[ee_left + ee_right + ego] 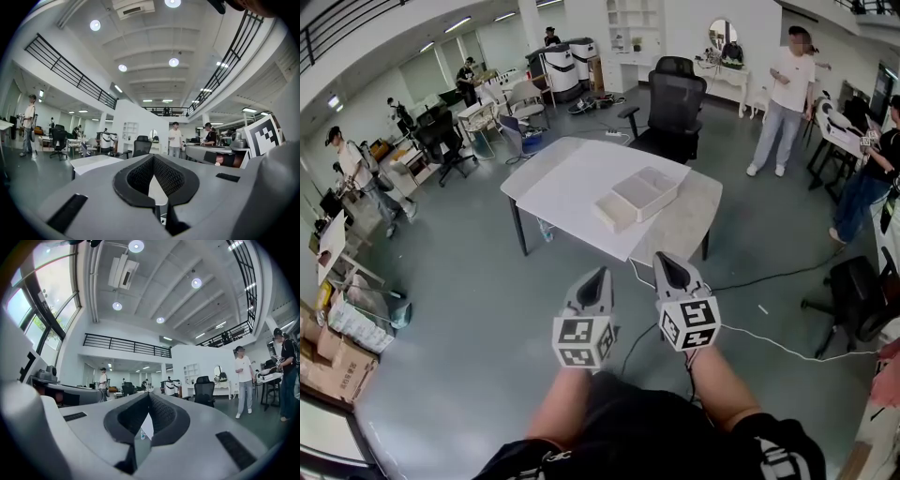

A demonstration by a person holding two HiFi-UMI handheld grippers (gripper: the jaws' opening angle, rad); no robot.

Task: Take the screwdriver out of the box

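Item: white worktop [567,178], standing well apart from the person, with open floor between. Item: pale box [649,190] on the worktop's right half, short of the right corner, with a second pale tray-like piece [614,212] touching its near side. Screwdriver: not discernible at this range, presumably inside the box. Left gripper [598,277]: jaws together, nothing between them. Right gripper [668,262]: likewise closed and empty. Both are held close to the body. Step judged: approach not yet made. Next move calls for reaching the worktop, parting one gripper's jaws and locating the tool.
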